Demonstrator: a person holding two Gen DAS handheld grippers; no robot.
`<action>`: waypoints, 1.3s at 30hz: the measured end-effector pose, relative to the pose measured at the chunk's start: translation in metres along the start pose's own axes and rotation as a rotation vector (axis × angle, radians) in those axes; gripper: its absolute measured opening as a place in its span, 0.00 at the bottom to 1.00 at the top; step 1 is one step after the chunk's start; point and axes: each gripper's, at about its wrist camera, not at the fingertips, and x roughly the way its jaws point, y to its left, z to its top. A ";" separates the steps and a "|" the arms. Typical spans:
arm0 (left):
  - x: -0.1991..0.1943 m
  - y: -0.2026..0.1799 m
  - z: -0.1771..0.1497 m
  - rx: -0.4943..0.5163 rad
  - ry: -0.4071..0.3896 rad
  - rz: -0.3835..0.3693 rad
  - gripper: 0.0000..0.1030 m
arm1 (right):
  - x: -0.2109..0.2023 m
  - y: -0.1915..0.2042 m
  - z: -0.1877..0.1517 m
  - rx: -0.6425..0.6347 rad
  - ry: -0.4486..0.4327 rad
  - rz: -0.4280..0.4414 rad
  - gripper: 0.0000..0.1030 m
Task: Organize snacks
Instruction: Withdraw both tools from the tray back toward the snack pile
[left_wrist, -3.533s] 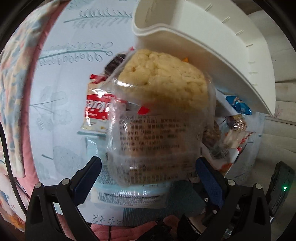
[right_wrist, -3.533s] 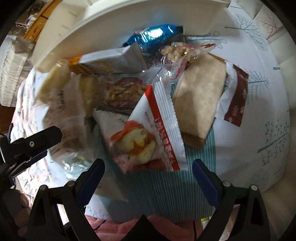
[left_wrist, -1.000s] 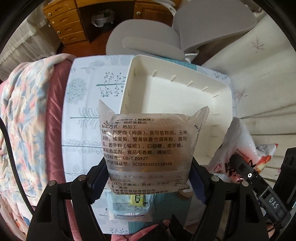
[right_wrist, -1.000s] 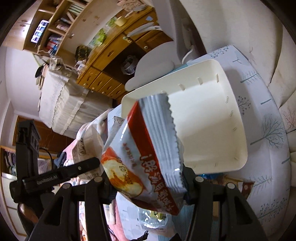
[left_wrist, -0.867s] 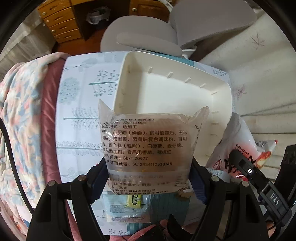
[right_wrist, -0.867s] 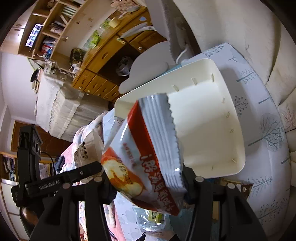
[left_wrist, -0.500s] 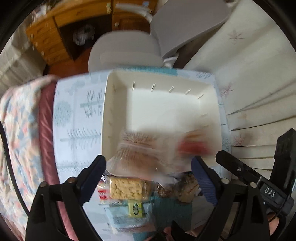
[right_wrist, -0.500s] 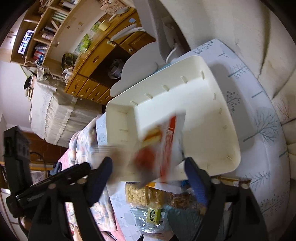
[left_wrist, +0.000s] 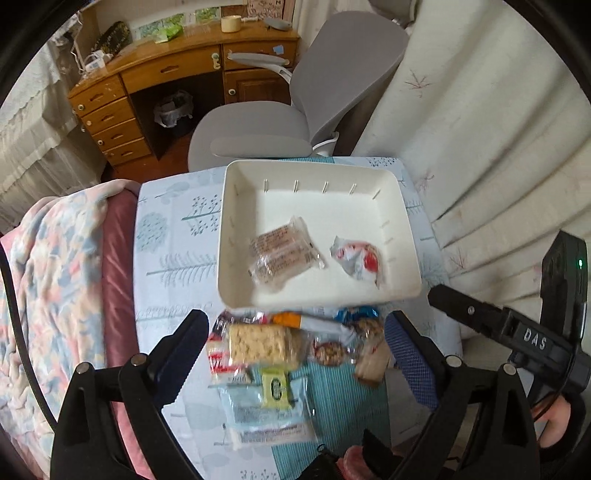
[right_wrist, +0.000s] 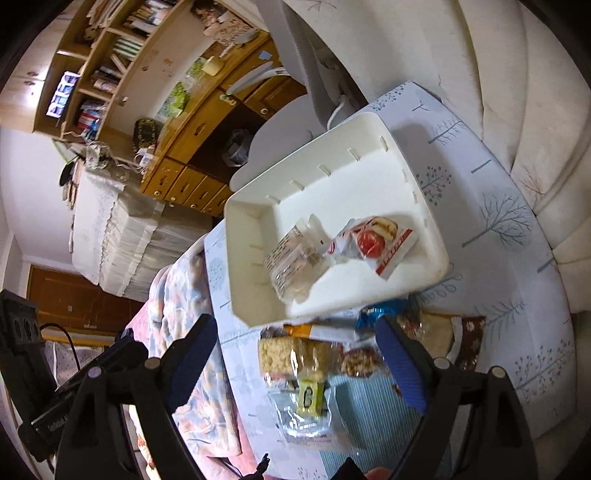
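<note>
Both grippers spread wide, nothing held; jaws just opened.

Nearest, left gripper (left_wrist: 295, 345) and right gripper (right_wrist: 295, 349) are seen above the snack pile (left_wrist: 280, 354). Beyond, two packets (left_wrist: 282, 251) (left_wrist: 358, 260) are found lying inside the tray (left_wrist: 317, 168).

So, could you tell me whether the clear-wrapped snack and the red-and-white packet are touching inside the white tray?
Cannot tell. In the left wrist view, bare tray floor separates the clear-wrapped snack from the red-and-white packet; in the right wrist view their edges overlap.

Two snack packets (right_wrist: 332, 254) (touching) in tray (right_wrist: 439, 266)
</note>
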 end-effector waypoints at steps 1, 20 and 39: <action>-0.005 -0.001 -0.008 0.000 -0.005 0.006 0.93 | -0.003 0.000 -0.005 -0.008 0.001 0.004 0.86; -0.059 0.009 -0.183 -0.203 -0.029 0.050 0.93 | -0.003 -0.008 -0.097 -0.104 0.109 0.006 0.86; -0.028 0.066 -0.205 -0.022 0.011 -0.038 0.93 | 0.042 -0.018 -0.162 0.121 0.174 -0.086 0.86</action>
